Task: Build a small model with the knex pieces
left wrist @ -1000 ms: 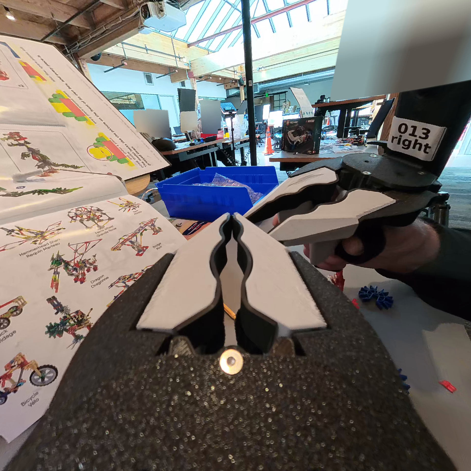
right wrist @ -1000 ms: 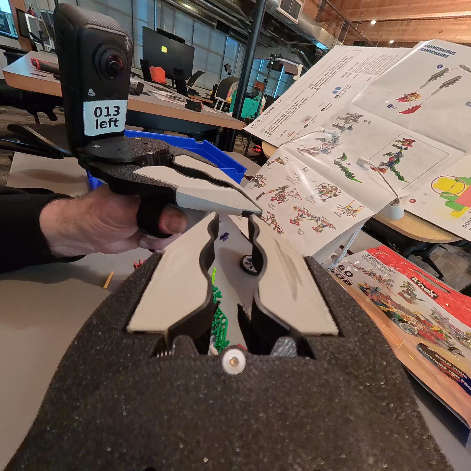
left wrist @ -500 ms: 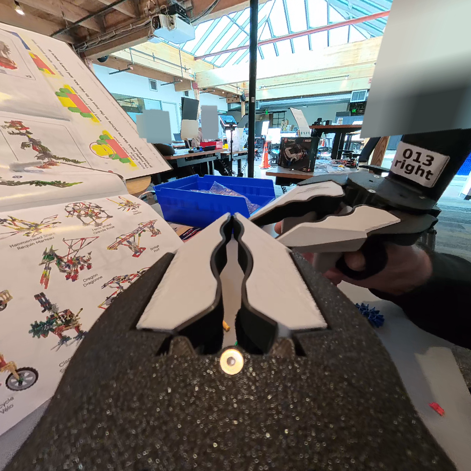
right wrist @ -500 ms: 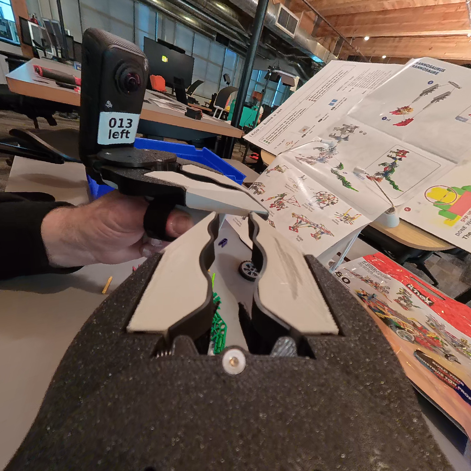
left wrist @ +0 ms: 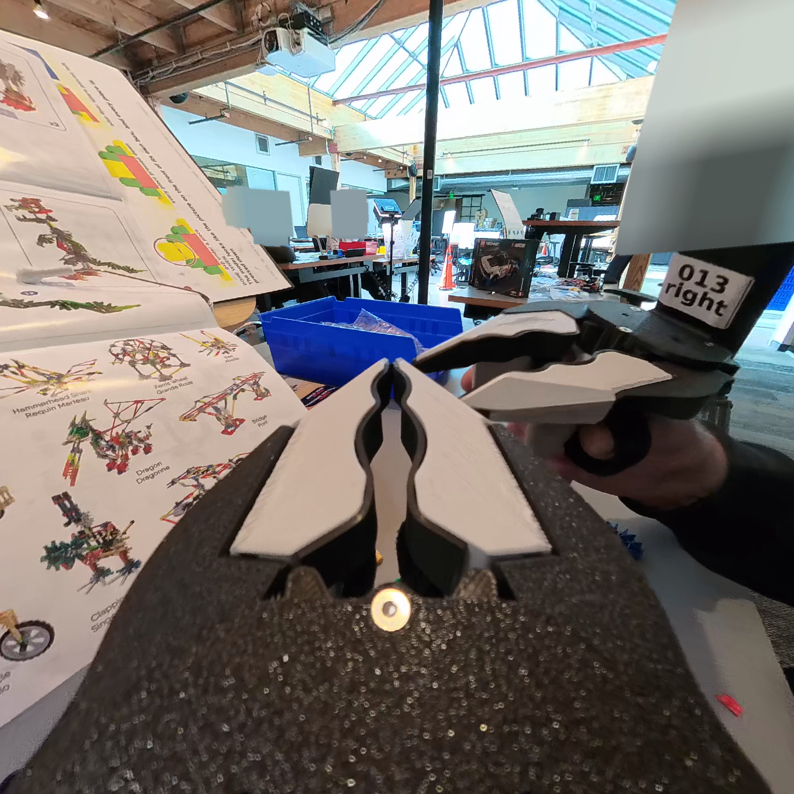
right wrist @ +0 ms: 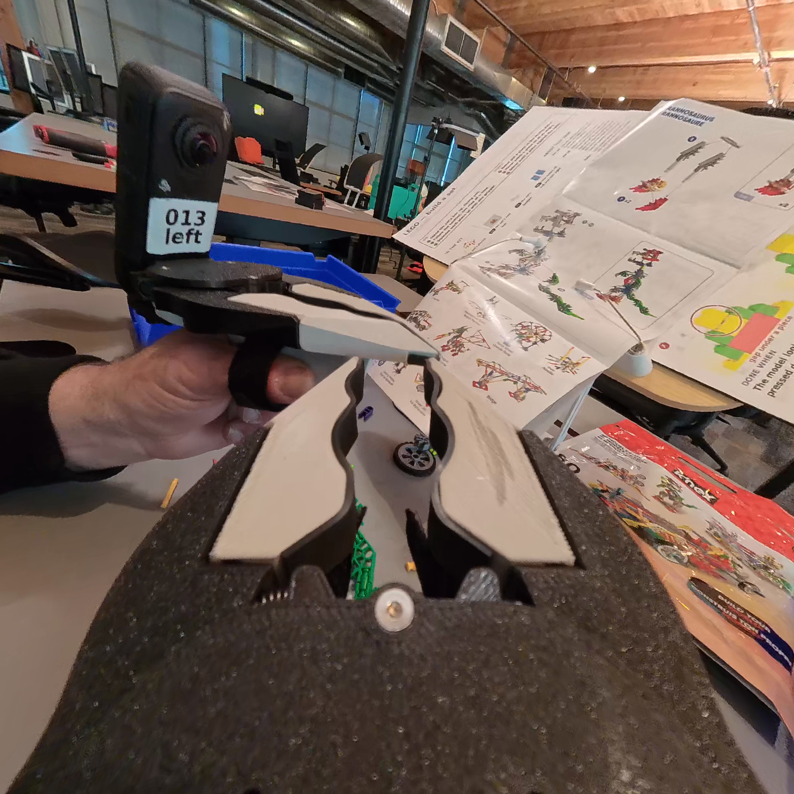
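Observation:
My left gripper (left wrist: 392,366) is shut, fingertips touching, with nothing visible between them. It is held above the table. My right gripper (right wrist: 394,363) is open and empty, its jaws a narrow gap apart. The two grippers meet almost tip to tip: the right one (left wrist: 442,382) comes in from the right in the left wrist view, and the left one (right wrist: 423,353) crosses just above my right fingertips. Below the right gripper lie a green construction piece (right wrist: 363,554), a small grey wheel (right wrist: 414,456) and a purple connector (right wrist: 365,413).
A propped instruction sheet (left wrist: 142,408) (right wrist: 580,279) stands along one side. A blue bin (left wrist: 343,339) sits behind the grippers. A red toy package (right wrist: 687,528) lies to the right. Loose pieces include a yellow rod (right wrist: 171,487), a blue connector (left wrist: 628,542) and a red bit (left wrist: 729,704).
Both grippers have risen and tilted up a little while staying tip to tip. The right jaws have spread slightly. The left gripper stays shut.

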The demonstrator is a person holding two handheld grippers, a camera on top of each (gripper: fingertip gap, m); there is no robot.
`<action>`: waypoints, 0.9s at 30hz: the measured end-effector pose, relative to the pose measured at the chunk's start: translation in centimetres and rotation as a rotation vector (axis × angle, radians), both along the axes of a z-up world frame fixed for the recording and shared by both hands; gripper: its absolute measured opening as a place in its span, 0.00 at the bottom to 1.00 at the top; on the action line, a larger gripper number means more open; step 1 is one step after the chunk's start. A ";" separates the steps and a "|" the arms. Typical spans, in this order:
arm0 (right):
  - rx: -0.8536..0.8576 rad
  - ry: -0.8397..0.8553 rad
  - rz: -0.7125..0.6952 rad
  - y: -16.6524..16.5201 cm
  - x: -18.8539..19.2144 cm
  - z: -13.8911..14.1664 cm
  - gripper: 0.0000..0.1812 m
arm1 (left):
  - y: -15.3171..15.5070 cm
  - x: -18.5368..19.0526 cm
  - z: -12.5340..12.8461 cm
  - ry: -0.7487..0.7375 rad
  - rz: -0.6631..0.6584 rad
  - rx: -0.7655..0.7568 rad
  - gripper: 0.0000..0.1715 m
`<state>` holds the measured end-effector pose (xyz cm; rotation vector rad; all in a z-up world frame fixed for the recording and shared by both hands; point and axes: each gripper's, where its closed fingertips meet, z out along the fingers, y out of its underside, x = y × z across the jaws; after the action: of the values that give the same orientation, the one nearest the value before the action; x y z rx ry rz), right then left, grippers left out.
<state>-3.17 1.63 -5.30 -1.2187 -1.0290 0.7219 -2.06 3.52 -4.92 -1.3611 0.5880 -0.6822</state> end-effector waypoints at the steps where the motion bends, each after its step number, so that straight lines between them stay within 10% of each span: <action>1: 0.002 0.006 0.000 0.0 0.0 0.1 0.15 | 0.0 0.0 -0.1 0.000 0.002 -0.002 0.00; 27: -0.006 0.027 0.001 -0.2 0.1 0.4 0.13 | -0.5 0.4 0.5 0.008 -0.035 0.027 0.00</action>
<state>-3.03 1.47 -4.86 -1.2105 -1.0062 0.7401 -1.67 3.00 -4.43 -1.3315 0.6266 -0.6943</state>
